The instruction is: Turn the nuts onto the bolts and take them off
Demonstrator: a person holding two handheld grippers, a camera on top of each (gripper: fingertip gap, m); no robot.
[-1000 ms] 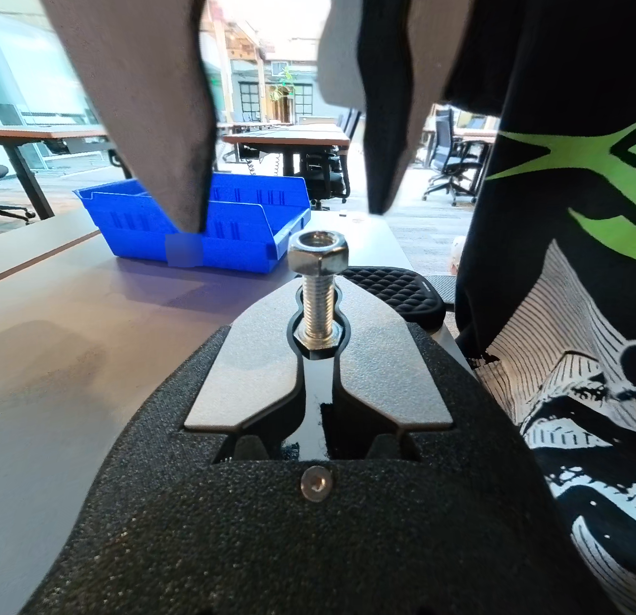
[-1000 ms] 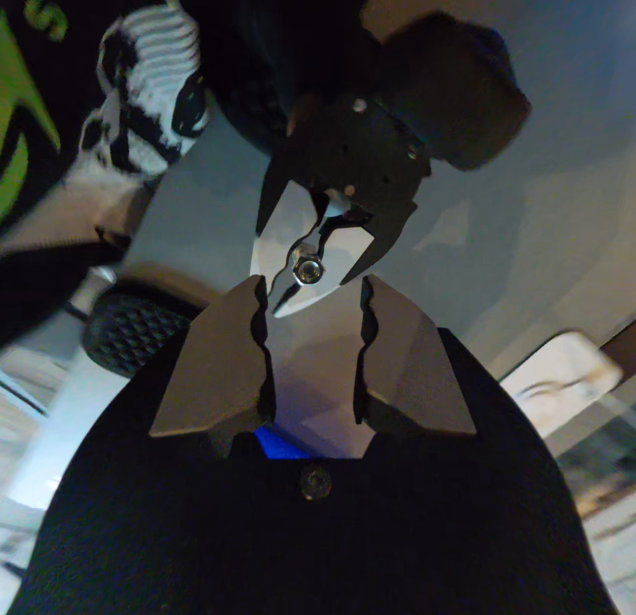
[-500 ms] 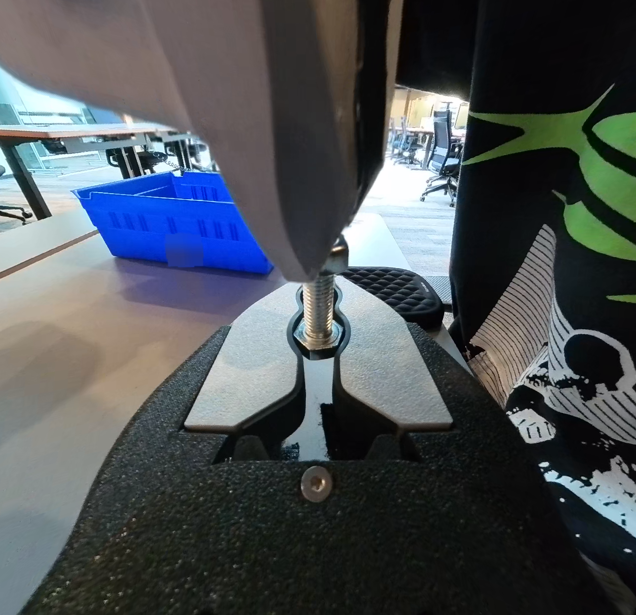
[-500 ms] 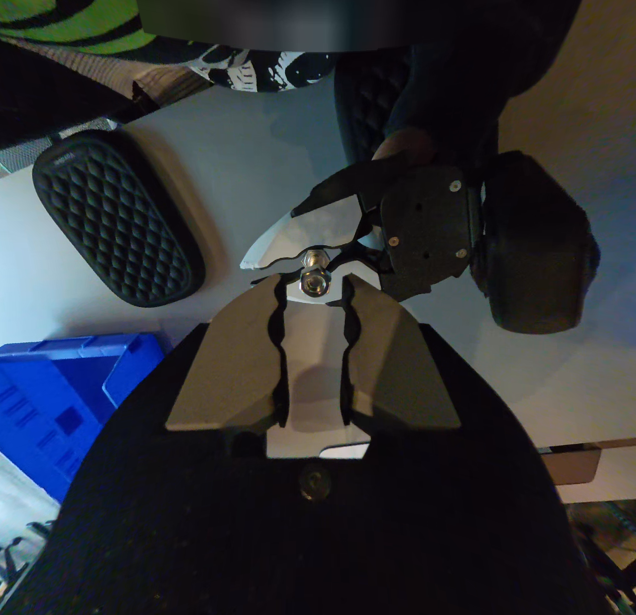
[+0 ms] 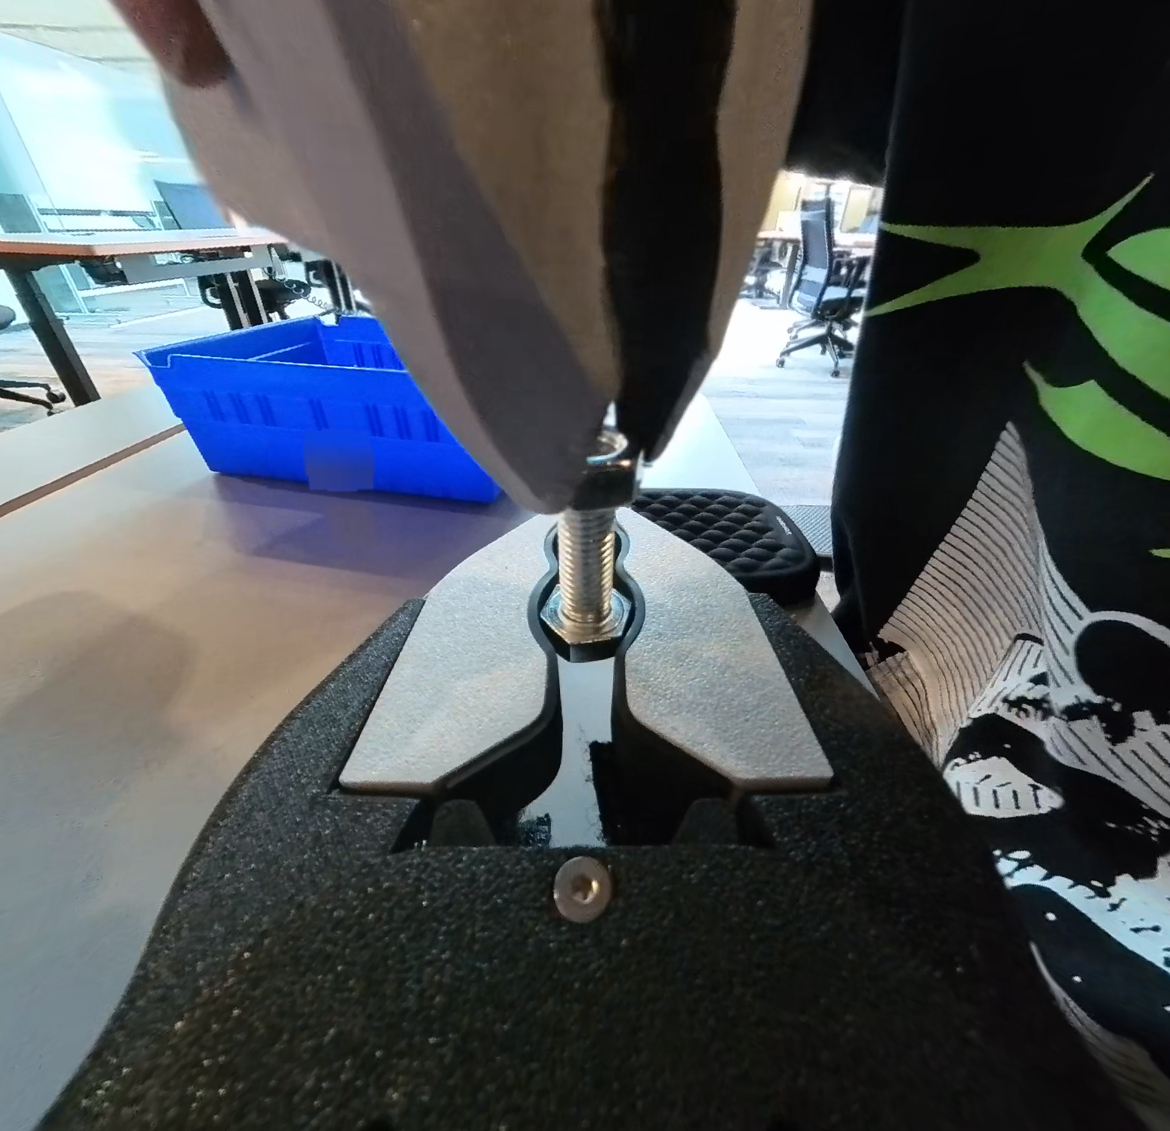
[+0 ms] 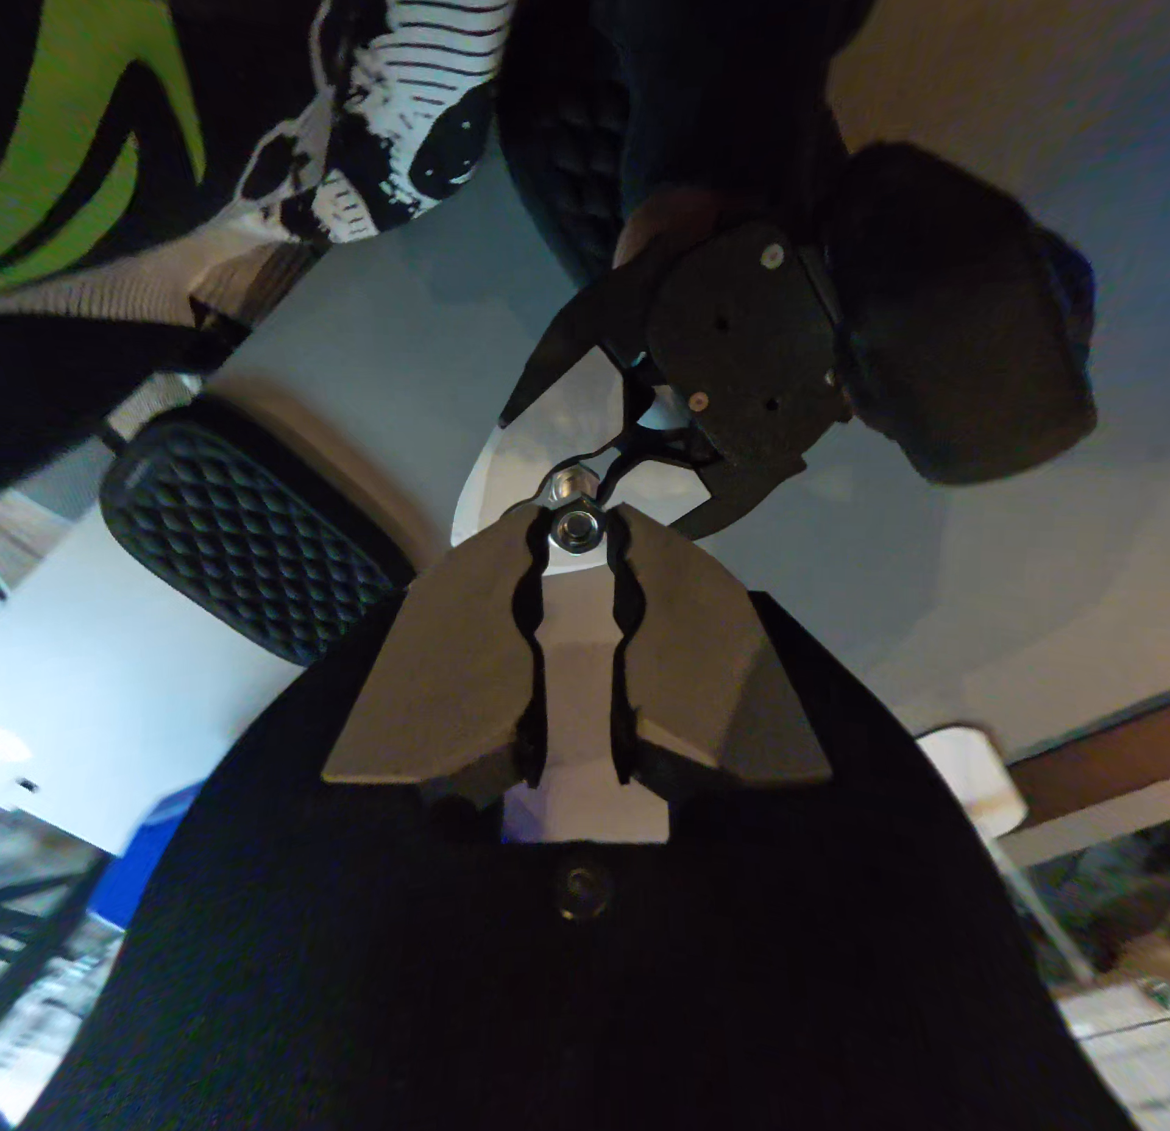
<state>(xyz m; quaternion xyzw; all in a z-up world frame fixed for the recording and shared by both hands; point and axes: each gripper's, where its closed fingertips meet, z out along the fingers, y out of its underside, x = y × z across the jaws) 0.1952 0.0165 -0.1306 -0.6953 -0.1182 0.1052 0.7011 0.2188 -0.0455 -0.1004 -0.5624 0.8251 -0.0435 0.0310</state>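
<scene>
Blue bin [image 5: 304,417]: one, sits on the desk [image 5: 190,594] ahead-left of the left tool [image 5: 585,594], well apart from it. Inside is split by a divider; contents not visible from this angle.

Counts: one bolt [image 5: 584,569], one nut [image 5: 604,477], two tools, two black quilted pads. One pad [image 5: 728,543] lies just beyond the left tool's tips, to its right; right wrist view shows it as [image 6: 247,543] plus a second one [image 6: 570,170] partly hidden behind the person's arm.

Left tool: clamped together on the bolt's hex head, bolt standing upright out of the tips, threads bare up to the nut. Nut is at the top end of the bolt.

Right tool [image 6: 575,524]: comes down from above, tips either side of the nut and touching it. Jaws narrow; can't tell whether it is actually gripping or only resting against the flats.

Room: bolt and both tools are above the desk near its front corner. Person's torso in a black printed shirt [image 5: 1013,467] is close on the left tool's right side. Desk is open to the left tool's left, up to the bin. A white object [image 6: 968,778] sits at the desk edge, low right in the right wrist view, well apart from the right tool.
</scene>
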